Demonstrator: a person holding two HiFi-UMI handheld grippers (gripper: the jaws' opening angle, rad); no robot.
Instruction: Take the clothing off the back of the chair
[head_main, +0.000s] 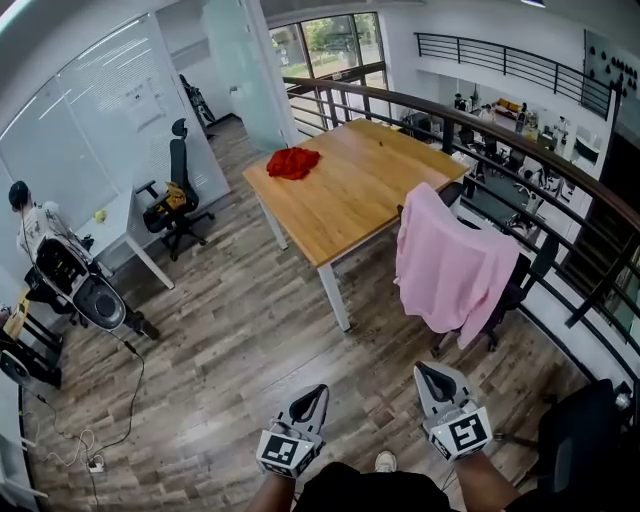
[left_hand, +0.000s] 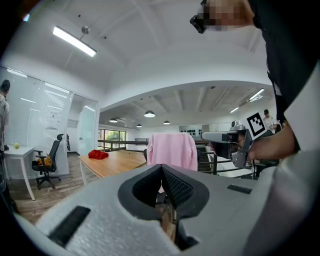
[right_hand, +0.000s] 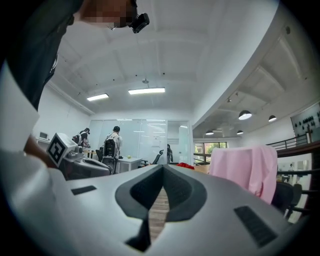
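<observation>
A pink garment (head_main: 455, 265) hangs over the back of a black office chair (head_main: 520, 285) that stands at the right end of the wooden table (head_main: 350, 195). Both grippers are held low in front of me, well short of the chair, over the wood floor. My left gripper (head_main: 318, 390) is shut and holds nothing. My right gripper (head_main: 425, 370) is shut and empty too. In the left gripper view the pink garment (left_hand: 172, 149) shows straight ahead past the closed left gripper (left_hand: 162, 167). In the right gripper view the pink garment (right_hand: 245, 165) lies right of the right gripper (right_hand: 163, 169).
A red cloth (head_main: 292, 162) lies on the table's far left corner. A dark railing (head_main: 560, 180) runs behind the chair at the right. At the left are another black chair (head_main: 178, 195), a white desk (head_main: 130, 235), an exercise machine (head_main: 75, 285) and floor cables (head_main: 90, 445).
</observation>
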